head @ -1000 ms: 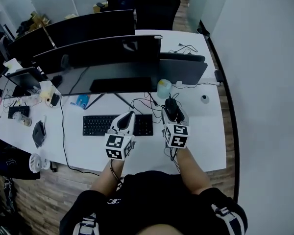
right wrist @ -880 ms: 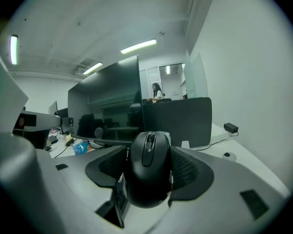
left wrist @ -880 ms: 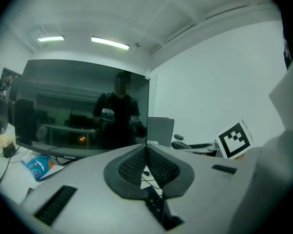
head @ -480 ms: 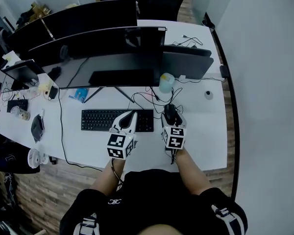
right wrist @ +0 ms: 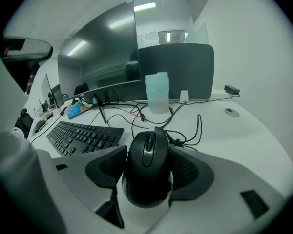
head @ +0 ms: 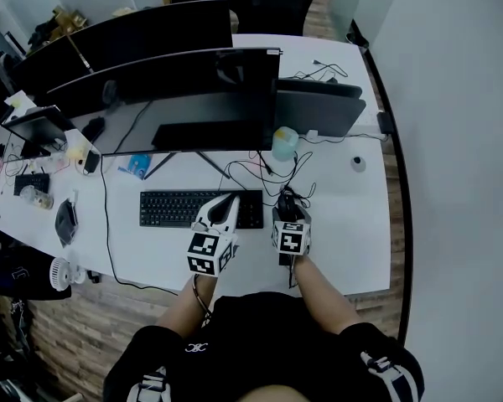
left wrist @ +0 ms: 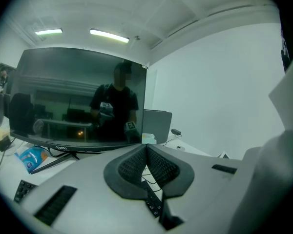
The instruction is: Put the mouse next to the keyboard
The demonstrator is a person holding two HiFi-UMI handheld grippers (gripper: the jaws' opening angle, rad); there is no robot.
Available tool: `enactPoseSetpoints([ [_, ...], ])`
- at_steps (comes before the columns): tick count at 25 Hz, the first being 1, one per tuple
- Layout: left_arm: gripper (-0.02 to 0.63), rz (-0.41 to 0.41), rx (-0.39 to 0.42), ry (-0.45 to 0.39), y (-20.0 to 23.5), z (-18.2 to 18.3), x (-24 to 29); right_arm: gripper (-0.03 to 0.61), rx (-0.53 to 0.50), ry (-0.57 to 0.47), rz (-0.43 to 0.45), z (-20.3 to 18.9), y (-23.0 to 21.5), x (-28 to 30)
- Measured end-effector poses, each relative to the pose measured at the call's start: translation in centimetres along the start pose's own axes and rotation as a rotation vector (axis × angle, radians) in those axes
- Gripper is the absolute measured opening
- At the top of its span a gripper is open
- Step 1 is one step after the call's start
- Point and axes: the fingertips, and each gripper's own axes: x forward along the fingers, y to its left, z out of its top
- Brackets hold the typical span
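Observation:
A black wired mouse [right wrist: 146, 167] sits between the pads of my right gripper [right wrist: 147, 152], which is shut on its sides. In the head view the mouse [head: 285, 202] is a short way right of the black keyboard [head: 199, 208], whose right end shows in the right gripper view [right wrist: 83, 134]. Whether the mouse rests on the white desk [head: 352, 224] I cannot tell. My left gripper [head: 225, 212] hovers over the keyboard's right end. Its dark pads [left wrist: 136, 165] meet with nothing between them.
Tangled cables [head: 268, 170] lie behind the mouse, beside a pale translucent cup [head: 283, 143]. Large monitors [head: 176, 99] stand along the back, with a blue packet [head: 137, 167] under them. A small round disc [head: 357, 163] is near the desk's right edge. Clutter fills the far left.
My right gripper has carried the mouse left and toward me, closer to the keyboard's right end. The left gripper has stayed over the keyboard.

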Motion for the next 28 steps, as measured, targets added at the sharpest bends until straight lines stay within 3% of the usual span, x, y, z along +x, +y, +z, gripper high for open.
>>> enactPoseSetpoints([
  [7, 0.013, 0.004, 0.003, -0.017, 0.7, 0.6, -0.2, 0.295, 0.022, 0.107, -0.021, -2.4, 0.0, 1.1],
  [14, 0.013, 0.01, 0.0, -0.039, 1.9, 1.0, -1.6, 0.298, -0.024, 0.151, -0.042, -2.8, 0.8, 0.9],
  [17, 0.014, 0.009, 0.006, -0.052, 2.1, 1.4, -2.6, 0.362, -0.02, 0.059, -0.051, -2.0, 0.5, 0.8],
  [19, 0.014, 0.011, 0.01, -0.061, 2.4, 1.7, -3.3, 0.368, -0.029, -0.017, -0.061, -0.3, 0.6, -0.3],
  [28, 0.014, 0.011, 0.04, -0.111, 2.6, 3.0, -7.1, 0.282, -0.02, -0.369, -0.062, 10.2, 2.5, -9.5],
])
